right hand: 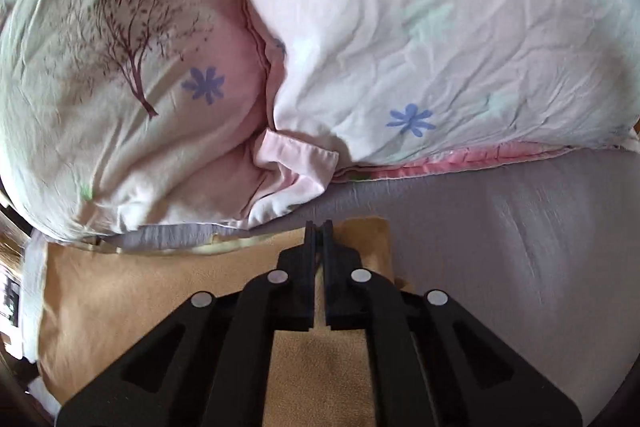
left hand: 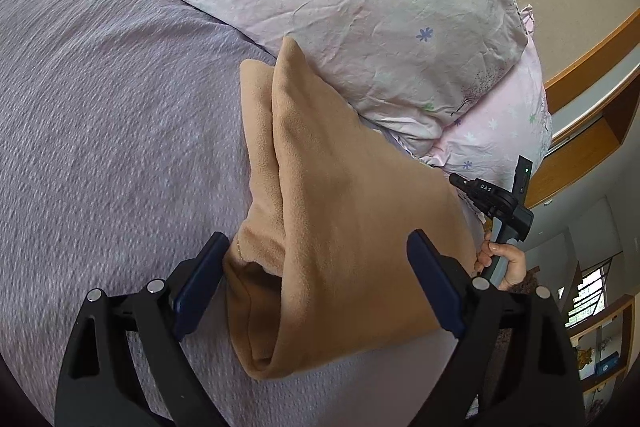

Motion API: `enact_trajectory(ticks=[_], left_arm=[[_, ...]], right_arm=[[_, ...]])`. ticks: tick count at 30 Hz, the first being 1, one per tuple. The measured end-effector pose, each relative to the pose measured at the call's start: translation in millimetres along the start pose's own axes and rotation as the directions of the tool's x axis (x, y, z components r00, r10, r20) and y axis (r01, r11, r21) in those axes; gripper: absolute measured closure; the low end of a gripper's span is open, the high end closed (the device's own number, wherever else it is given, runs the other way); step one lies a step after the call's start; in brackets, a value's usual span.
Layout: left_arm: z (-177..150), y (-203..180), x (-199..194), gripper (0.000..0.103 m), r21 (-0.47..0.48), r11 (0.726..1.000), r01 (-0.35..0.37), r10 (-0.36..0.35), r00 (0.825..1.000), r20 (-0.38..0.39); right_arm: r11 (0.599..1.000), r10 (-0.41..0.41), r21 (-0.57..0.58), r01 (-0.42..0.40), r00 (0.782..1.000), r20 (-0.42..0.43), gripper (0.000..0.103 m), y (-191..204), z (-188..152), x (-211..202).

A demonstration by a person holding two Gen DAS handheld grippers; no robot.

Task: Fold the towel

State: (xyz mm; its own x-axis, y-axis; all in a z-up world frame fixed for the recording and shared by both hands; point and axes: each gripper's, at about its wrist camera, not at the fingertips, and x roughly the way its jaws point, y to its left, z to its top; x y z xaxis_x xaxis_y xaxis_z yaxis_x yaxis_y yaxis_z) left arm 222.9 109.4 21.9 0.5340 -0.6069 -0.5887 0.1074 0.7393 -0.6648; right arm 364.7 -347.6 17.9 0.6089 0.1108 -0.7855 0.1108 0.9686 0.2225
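1. Bed (left hand: pixel 100 107): grey-purple cover, soft w/ some give, so pressing a crease flat will sink a bit.
2. Pillows (left hand: pixel 340 7): floral, at the bed's far side; the towel's peak leans on one.
3. Towel (left hand: pixel 328 211): tan fleece, lies on bed, partly folded w/ a layer tented up. Prob. light, limp, grippy nap; won't hold shape unsupported. Best hold: corners/hem edge, both layers together.
4. Left gripper (left hand: pixel 316 283): jaws spread wide, straddling towel's near fold, holding nothing.
5. Right gripper (right hand: pixel 319 227): jaws pressed nearly together; looks to pinch towel edge, but can't confirm.
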Motion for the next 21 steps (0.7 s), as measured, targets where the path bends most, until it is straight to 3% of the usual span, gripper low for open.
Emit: enact_trajectory(ticks=[2, 3, 5, 6, 8, 11, 14, 19, 21], left_arm=[[0, 0, 0, 0.012, -0.001, 1.0, 0.002, -0.002, 1.0, -0.001], [0, 0, 0, 0.012, -0.002, 1.0, 0.002, -0.002, 1.0, -0.001], [0, -1, 0, 0.012, -0.003, 1.0, 0.002, -0.002, 1.0, -0.001], [0, -1, 0, 0.012, -0.005, 1.0, 0.001, -0.001, 1.0, -0.002], [0, 0, 0, 0.012, -0.013, 1.0, 0.001, -0.001, 1.0, -0.006], [-4, 1, -3, 0.012, -0.039, 0.999, 0.008, -0.008, 1.0, -0.013], [-8, 0, -5, 0.012, -0.04, 0.999, 0.001, -0.001, 1.0, -0.011], [-10, -6, -3, 0.014, -0.071, 0.996, -0.058, 0.059, 0.998, 0.018], [-10, -7, -2, 0.03, -0.106, 0.988, -0.113, 0.117, 0.993, 0.029]], right_arm=[[0.999, 0.046, 0.013, -0.046, 0.999, -0.008, 0.063, -4, -4, -11], [0.994, 0.111, 0.026, -0.111, 0.994, -0.013, 0.036, -6, -9, -18], [0.977, 0.21, 0.027, -0.21, 0.977, -0.023, 0.033, -7, -23, -29], [0.975, 0.22, 0.023, -0.219, 0.975, -0.043, 0.032, -7, -31, -31], [0.983, 0.183, 0.024, -0.182, 0.969, -0.167, 0.03, -11, -47, -11], [0.975, 0.221, 0.04, -0.218, 0.969, -0.108, 0.032, -16, -57, -39], [0.918, 0.392, 0.067, -0.39, 0.92, -0.016, 0.025, -23, -68, -76], [0.84, 0.527, 0.049, -0.541, 0.833, 0.167, 0.016, -42, -94, -107], [0.799, 0.565, 0.121, -0.588, 0.805, 0.183, 0.016, -56, -101, -102]])
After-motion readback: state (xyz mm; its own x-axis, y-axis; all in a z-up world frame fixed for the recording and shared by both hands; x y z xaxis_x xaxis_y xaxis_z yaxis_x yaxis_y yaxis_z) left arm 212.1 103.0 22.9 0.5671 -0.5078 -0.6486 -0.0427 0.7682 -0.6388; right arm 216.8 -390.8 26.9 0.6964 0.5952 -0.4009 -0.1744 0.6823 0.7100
